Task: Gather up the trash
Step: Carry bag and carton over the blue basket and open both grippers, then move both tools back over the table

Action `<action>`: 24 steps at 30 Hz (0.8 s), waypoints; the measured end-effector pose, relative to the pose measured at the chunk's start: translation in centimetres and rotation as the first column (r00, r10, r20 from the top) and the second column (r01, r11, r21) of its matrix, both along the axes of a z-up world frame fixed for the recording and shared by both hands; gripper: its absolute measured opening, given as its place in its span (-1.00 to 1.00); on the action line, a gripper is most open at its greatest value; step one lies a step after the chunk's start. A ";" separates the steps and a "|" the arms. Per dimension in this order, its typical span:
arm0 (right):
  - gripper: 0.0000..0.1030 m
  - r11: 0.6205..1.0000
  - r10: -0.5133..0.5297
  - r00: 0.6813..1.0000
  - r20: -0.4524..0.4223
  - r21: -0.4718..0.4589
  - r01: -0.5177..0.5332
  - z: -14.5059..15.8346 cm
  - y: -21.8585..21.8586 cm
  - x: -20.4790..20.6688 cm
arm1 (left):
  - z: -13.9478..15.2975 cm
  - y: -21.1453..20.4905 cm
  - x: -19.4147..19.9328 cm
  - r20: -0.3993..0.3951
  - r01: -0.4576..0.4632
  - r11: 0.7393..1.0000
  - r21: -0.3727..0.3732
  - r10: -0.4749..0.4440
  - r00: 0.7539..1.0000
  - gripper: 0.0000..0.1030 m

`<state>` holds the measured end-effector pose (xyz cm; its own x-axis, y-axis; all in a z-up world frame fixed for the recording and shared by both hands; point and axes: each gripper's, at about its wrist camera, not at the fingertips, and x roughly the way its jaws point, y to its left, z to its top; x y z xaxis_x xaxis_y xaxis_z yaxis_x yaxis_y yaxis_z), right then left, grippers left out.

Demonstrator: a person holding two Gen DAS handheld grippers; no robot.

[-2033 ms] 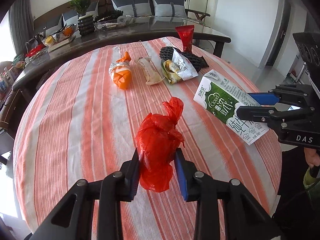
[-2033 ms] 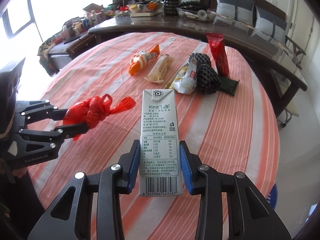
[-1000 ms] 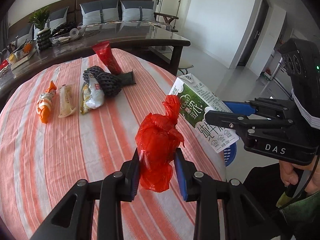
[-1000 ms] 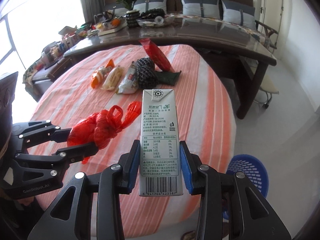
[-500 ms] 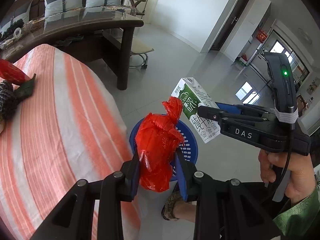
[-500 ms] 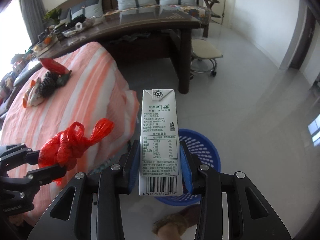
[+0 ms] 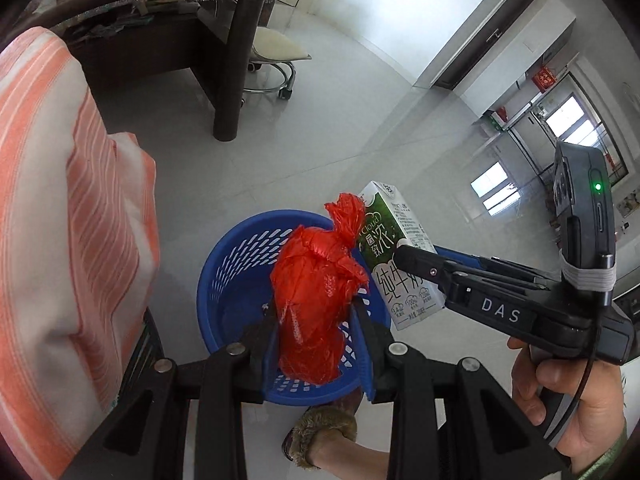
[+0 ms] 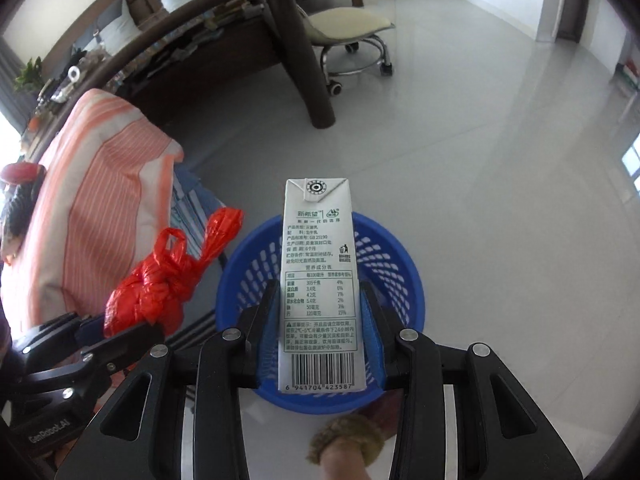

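Two grippers loaded. Left gripper (image 7: 316,340) pinching knotted red plastic bag (image 7: 316,292) between both fingers, bag upright, tied top pointing away. Right gripper (image 8: 318,332) clamped on milk carton (image 8: 318,280), carton upright, barcode end nearest camera. Both items held in air above blue perforated basket (image 8: 392,264) on pale tiled floor; bag and carton just beside each other in left wrist view. Orange-striped tablecloth (image 7: 48,200) hangs at left. Dark wooden table (image 8: 224,12) and wheeled stool (image 8: 352,28) farther back. Furry slipper (image 7: 324,430) near basket.
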<state>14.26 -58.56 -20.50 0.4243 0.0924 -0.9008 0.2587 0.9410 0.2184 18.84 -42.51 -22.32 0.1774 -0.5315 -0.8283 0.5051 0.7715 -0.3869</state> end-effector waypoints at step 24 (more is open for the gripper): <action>0.22 0.992 -0.073 0.986 0.150 -0.091 0.088 3.9 -2.0 -0.3 | 4.9 4.4 -3.4 0.083 0.012 0.997 -0.077 -0.005 0.997 0.23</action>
<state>13.98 -60.60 -16.63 0.5544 -0.0321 -0.8317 0.3065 0.9369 0.1682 15.46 -38.13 -17.42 0.2386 -0.5949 -0.7676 0.5440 0.7366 -0.4018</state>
